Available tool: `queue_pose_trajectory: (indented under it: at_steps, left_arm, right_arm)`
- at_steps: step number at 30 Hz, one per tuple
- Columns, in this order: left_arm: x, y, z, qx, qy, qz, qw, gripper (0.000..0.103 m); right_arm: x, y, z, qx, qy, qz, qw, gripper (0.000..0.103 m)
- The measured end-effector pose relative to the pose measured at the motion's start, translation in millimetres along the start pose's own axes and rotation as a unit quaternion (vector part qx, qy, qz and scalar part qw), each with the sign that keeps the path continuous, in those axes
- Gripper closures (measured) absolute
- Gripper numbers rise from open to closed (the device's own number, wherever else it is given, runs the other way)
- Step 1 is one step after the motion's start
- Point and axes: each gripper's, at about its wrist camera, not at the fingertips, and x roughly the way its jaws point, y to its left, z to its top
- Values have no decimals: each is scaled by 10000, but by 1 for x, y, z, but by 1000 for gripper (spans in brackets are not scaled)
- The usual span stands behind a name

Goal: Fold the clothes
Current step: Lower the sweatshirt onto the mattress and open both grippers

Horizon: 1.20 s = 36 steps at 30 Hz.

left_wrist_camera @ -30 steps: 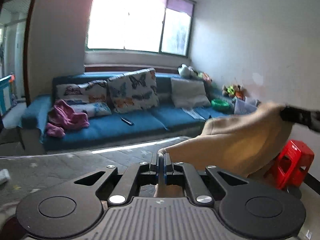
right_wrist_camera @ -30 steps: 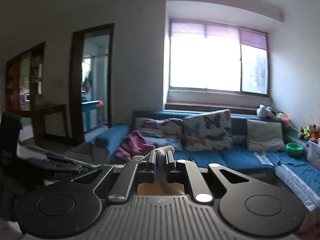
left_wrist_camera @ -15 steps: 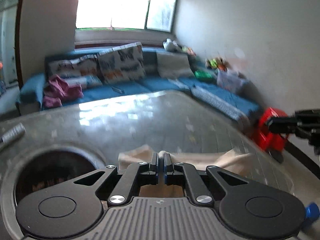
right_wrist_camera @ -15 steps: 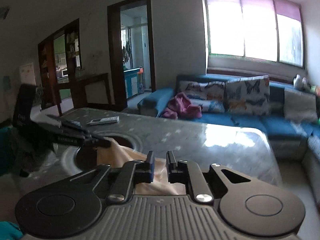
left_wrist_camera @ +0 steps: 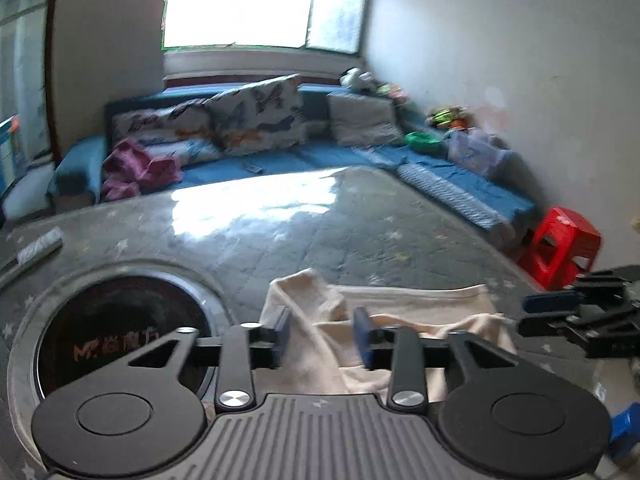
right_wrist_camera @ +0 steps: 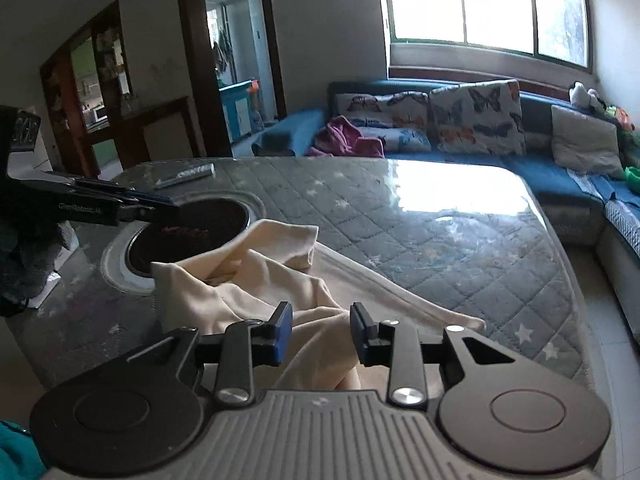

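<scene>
Both the left tool and right tool gape empty above the rumpled cream garment, whose edge overhanging the worktop could slide off.

A living room was shown, lit by a wide window through which strong daylight was admitted. A blue corner sofa was set beneath it, and butterfly-print cushions were propped along its back, with a plain grey cushion beside them. A pink cloth was left heaped at one end. White walls were seen, and a red plastic stool was stood against one of them. A dark-framed doorway was opened onto another room (its contents could not be made out). A quilted grey table cover was brightened by glare.
</scene>
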Motion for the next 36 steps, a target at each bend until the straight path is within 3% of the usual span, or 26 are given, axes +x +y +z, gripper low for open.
queue_pose_trajectory:
  at_steps: [5, 15, 20, 23, 32, 36]
  left_arm:
    - [33, 8, 4, -247, 230, 163, 9993, 53]
    - [62, 6, -6, -390, 658, 406, 9962, 51]
    - [51, -2, -12, -301, 634, 494, 9963, 46]
    - [37, -9, -14, -295, 531, 586, 9964, 40]
    - [-11, -25, -31, -304, 296, 717, 9965, 20]
    - [-26, -32, -44, -266, 301, 857, 9955, 13]
  right_arm:
    - [16, -7, 14, 71, 62, -88, 9999, 69]
    - [43, -1, 24, -2, 227, -132, 9997, 66]
    - [41, 15, 16, -80, 235, -114, 9996, 60]
    - [39, 25, 11, -126, 239, -103, 9996, 46]
    - [26, 51, -15, -14, 354, -33, 9994, 23]
    - [24, 55, -26, 132, 411, -69, 9990, 19]
